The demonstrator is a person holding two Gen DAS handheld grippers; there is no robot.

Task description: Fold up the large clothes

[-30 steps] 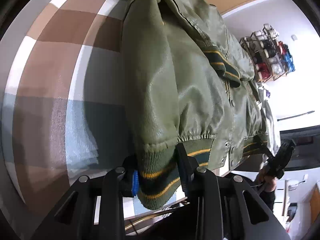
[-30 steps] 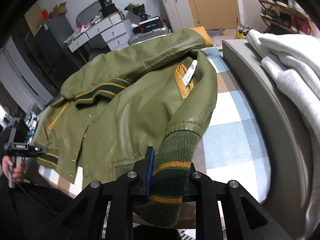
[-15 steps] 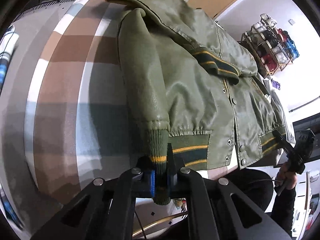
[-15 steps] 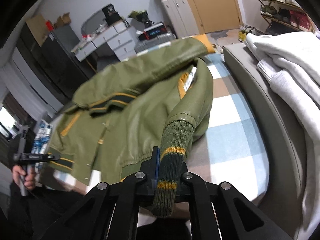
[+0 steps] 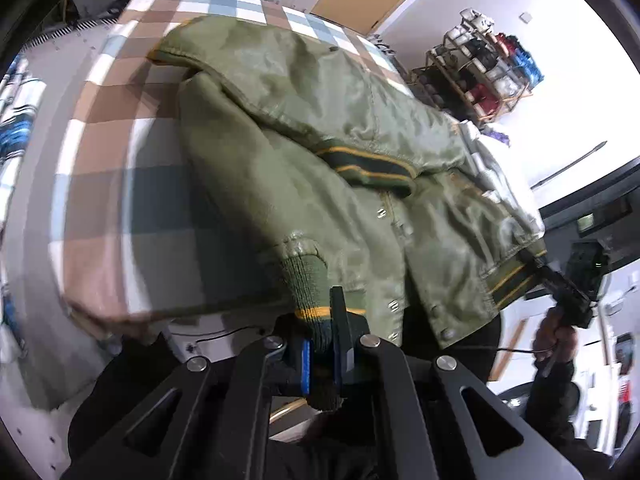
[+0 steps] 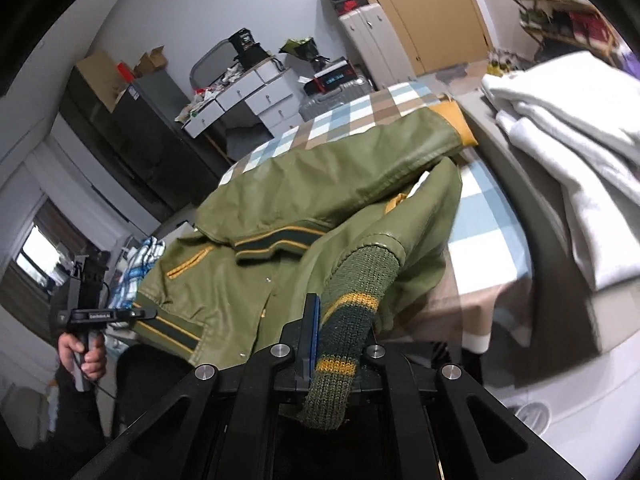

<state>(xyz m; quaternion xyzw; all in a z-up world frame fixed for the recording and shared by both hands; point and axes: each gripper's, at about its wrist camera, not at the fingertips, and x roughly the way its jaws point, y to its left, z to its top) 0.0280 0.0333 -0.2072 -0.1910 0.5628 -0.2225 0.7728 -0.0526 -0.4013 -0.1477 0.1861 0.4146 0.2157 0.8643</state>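
Left gripper (image 5: pixel 322 354) clamps one jacket (image 5: pixel 320 152) cuff; right gripper (image 6: pixel 338 344) apparently clamps the other.

Grey-white walls. Wooden door (image 6: pixel 436 12) at far end, white cabinet (image 6: pixel 372 46) beside it. Cluttered white drawer unit (image 6: pixel 244 98), dark cabinet (image 6: pixel 132 128) (cardboard boxes on top). Window (image 6: pixel 34 250) lit, daylight. Open shelf rack (image 5: pixel 486 74) against wall.
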